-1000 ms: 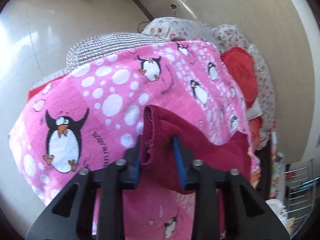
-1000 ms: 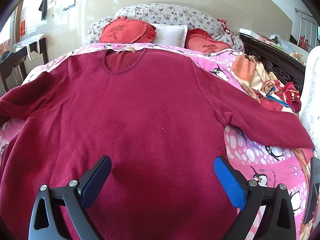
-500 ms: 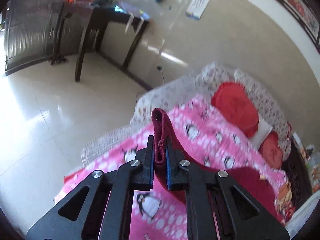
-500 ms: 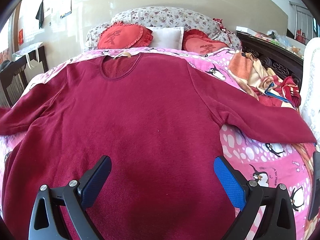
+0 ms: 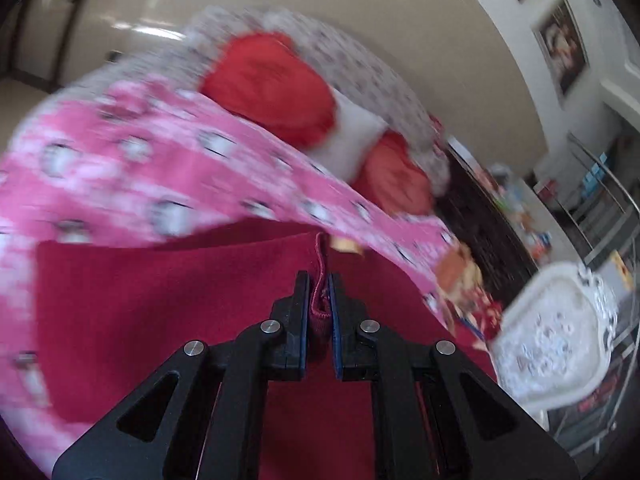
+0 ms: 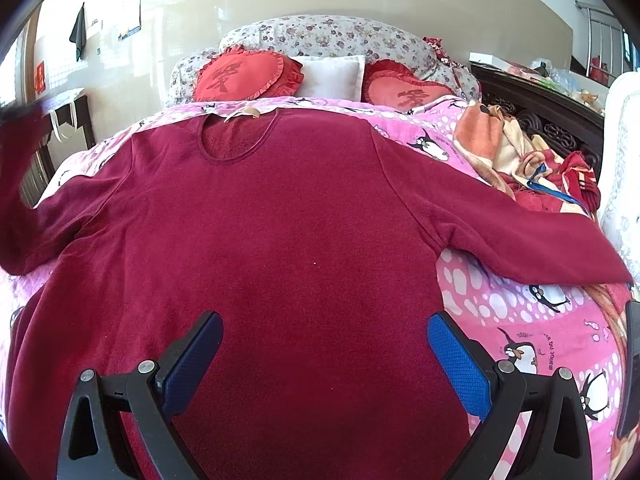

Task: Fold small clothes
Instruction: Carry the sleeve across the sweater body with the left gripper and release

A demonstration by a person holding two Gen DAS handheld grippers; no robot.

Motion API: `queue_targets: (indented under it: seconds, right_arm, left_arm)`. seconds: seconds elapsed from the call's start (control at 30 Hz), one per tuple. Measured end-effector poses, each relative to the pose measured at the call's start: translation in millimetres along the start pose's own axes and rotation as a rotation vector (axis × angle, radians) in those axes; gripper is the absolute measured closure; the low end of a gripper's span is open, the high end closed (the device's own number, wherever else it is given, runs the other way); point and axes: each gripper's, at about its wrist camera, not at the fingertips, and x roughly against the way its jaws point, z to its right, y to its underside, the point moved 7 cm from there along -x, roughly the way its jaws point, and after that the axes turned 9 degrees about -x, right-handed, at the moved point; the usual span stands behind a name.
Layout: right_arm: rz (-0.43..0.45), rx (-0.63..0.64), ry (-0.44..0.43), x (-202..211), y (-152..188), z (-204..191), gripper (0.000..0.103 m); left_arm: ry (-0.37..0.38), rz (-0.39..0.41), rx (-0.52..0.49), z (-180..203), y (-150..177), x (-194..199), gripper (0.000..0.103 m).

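I have a dark red long-sleeved top [image 6: 288, 240] spread flat, front up, across the pink penguin-print blanket [image 6: 532, 320] on the bed, its neckline toward the head of the bed and its hem at the foot edge nearest me. My left hand-held gripper [image 5: 319, 280] is clenched on the cuff [image 5: 319, 300] of one sleeve; the ribbed edge bunches up between the blue pads, and the cloth runs from there down over the top's body. In the right wrist view that sleeve [image 6: 24, 184] rises off the bed at the left edge, blurred. The other sleeve [image 6: 520, 236] lies stretched out toward the right edge of the bed. My right hand-held gripper [image 6: 322, 340] hangs released above the lower part of the top, its jaws wide apart with nothing between them. Two red heart-shaped cushions [image 6: 248, 76] and a white pillow [image 6: 332, 76] sit at the head of the bed, and a heap of orange and cream cloth [image 6: 504, 148] lies by the right edge.
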Motion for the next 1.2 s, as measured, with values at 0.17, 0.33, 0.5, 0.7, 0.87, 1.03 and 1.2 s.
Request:
queue_targets:
  seconds: [0.17, 0.33, 0.5, 0.7, 0.87, 1.03, 1.2]
  right_arm:
    - [-0.001, -0.038, -0.014, -0.1, 0.2, 6.4, 0.001]
    - [0.034, -0.157, -0.018, 6.1, -3.0, 27.4, 0.001]
    - [0.048, -0.233, 0.017, 7.4, -3.9, 41.2, 0.001]
    - [0.038, -0.282, 0.035, 4.3, -3.2, 50.0, 0.002]
    - [0.042, -0.271, 0.046, 4.9, -4.8, 48.6, 0.002]
    - [0.070, -0.260, 0.020, 17.7, -24.3, 51.0, 0.002]
    - [0.028, 0.079, -0.265, 4.0, -74.0, -21.3, 0.002]
  left_arm:
    - [0.118, -0.157, -0.141, 86.7, 24.8, -108.5, 0.095]
    - [0.227, -0.255, -0.261, 148.4, 56.4, -149.4, 0.095]
    - [0.263, -0.294, -0.325, 175.0, 73.2, -176.4, 0.095]
    - [0.286, -0.386, -0.313, 174.0, 90.3, -198.1, 0.090]
    - [0.271, -0.387, -0.322, 154.7, 91.9, -163.4, 0.076]
    - [0.036, -0.268, -0.370, 67.9, 83.8, -83.4, 0.076]
    - [-0.220, -0.168, -0.238, -38.9, 77.3, -36.3, 0.076]
